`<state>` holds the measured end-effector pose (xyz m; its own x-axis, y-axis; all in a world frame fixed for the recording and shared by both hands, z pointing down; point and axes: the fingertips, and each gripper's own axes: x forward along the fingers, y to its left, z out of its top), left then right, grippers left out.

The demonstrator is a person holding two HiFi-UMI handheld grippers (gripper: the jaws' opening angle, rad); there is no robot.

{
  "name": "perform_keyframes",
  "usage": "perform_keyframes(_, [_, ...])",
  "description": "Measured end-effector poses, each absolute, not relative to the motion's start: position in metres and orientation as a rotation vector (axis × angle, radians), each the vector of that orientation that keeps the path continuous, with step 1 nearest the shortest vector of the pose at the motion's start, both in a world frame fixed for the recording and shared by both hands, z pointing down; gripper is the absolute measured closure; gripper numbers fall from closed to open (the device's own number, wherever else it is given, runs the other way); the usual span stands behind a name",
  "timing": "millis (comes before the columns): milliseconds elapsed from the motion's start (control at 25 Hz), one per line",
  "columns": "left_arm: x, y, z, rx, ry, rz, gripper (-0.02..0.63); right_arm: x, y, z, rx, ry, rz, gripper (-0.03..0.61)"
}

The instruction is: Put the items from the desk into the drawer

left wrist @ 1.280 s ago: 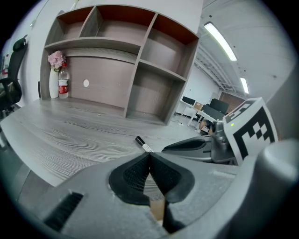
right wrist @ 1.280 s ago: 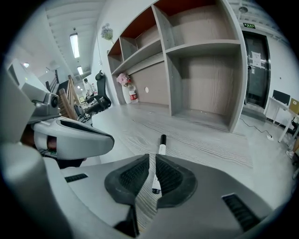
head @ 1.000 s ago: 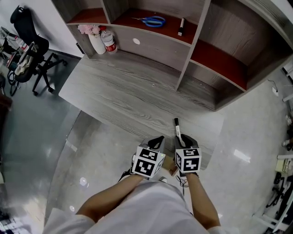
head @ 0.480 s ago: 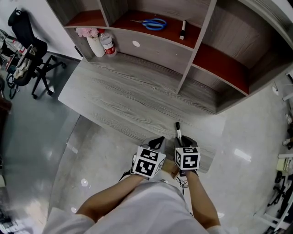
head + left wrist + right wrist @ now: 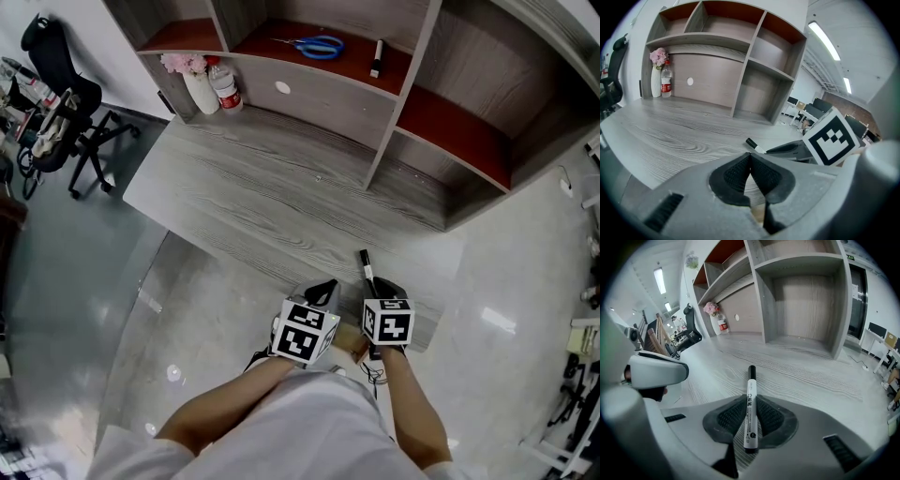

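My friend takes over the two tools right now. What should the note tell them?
Left tool: shut, empty, by the desk's near edge.
Right tool: shut on a marker, black cap forward.
Scissors and a second marker lie on the red shelf; bottle and vase stand at the desk's back corner.
No drawer clearly in view; nothing visibly stowed.
Left: stow the marker, then the rest.

Desk (image 5: 281,197): pale grey, flowing wood grain; shelf unit (image 5: 347,108) the same grey, compartment floors dull red; scissors (image 5: 314,44) far on the shelf, blue handles; marker (image 5: 750,404): white barrel, black cap, black print; left gripper (image 5: 750,159) and right gripper (image 5: 751,401): grey bodies, black cross-hatched pads, cubes (image 5: 304,333) in black-and-white squares; flowers (image 5: 183,62) pink, vase (image 5: 199,91) white; bottle (image 5: 224,89), red label; chair (image 5: 61,84) black; floor (image 5: 187,309) glossy pale grey.
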<state>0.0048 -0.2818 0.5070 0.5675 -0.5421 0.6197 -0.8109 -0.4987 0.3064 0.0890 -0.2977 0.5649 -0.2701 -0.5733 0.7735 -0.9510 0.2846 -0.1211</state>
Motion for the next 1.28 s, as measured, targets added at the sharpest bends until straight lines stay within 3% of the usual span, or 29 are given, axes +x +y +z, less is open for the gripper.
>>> perform_keyframes(1280, [0.013,-0.181,0.497,2.176,-1.251,0.549,0.611,0.079,-0.188,0.532,1.282,-2.138,0.785,0.523])
